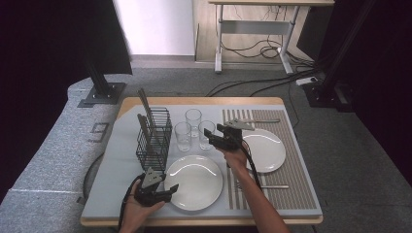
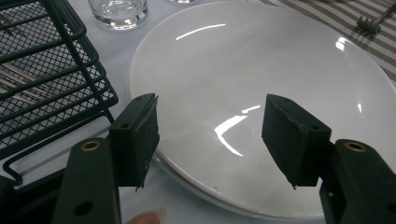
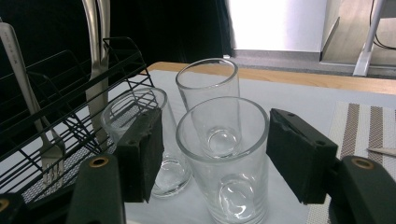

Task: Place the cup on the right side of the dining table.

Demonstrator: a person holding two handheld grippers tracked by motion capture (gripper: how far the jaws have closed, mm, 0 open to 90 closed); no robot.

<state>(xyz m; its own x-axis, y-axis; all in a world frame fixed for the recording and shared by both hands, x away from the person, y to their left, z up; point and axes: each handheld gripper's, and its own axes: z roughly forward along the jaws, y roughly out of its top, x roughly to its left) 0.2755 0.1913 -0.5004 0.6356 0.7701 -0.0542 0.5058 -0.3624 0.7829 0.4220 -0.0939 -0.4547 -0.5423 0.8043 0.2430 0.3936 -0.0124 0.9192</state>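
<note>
Three clear glasses stand in a cluster behind the near white plate (image 1: 194, 182). My right gripper (image 1: 211, 138) reaches toward the rightmost glass (image 1: 206, 134). In the right gripper view that glass (image 3: 224, 186) stands between the jaws of my right gripper (image 3: 215, 154); the left pad is clearly apart from it and the right pad sits close beside its rim. My left gripper (image 1: 171, 192) hovers at the near plate's left edge. In the left gripper view my left gripper (image 2: 210, 135) is open over the plate (image 2: 261, 60), with nothing between the jaws.
A black wire basket (image 1: 154, 138) with upright cutlery stands left of the glasses. A second white plate (image 1: 265, 150) lies on the striped placemat (image 1: 291, 179), with a fork (image 1: 272, 186) in front of it and a knife (image 1: 257, 120) behind it.
</note>
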